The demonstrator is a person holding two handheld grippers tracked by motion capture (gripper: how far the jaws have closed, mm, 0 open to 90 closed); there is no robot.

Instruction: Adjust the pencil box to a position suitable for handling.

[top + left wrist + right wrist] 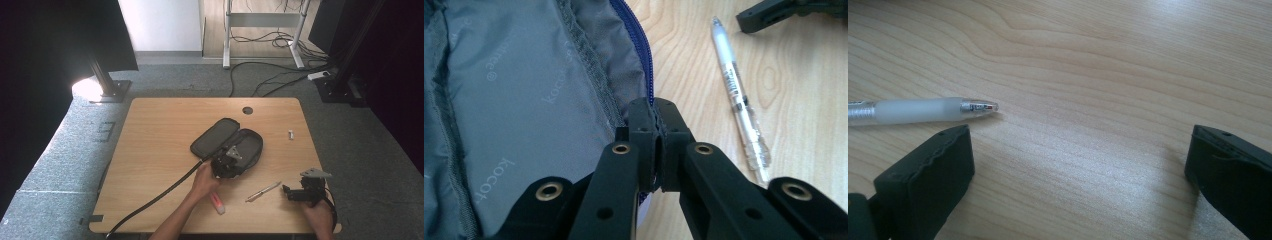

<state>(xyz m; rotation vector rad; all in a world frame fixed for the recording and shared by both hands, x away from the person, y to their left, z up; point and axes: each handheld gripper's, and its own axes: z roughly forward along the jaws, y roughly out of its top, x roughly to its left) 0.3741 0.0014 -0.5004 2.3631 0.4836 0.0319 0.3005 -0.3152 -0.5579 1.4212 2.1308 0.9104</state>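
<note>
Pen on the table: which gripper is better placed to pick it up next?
Right. The right gripper is open beside the pen; the left gripper is shut on the pencil case edge.

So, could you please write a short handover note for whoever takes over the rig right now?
Left gripper: shut on the rim of the open pencil case, at its zip edge.
Right gripper: open, holding nothing, low over the table beside the pen.
Done: case lies open.
Left, probably: pick up the pen and put it in the case; a glue stick and a small white item also lie loose.
</note>
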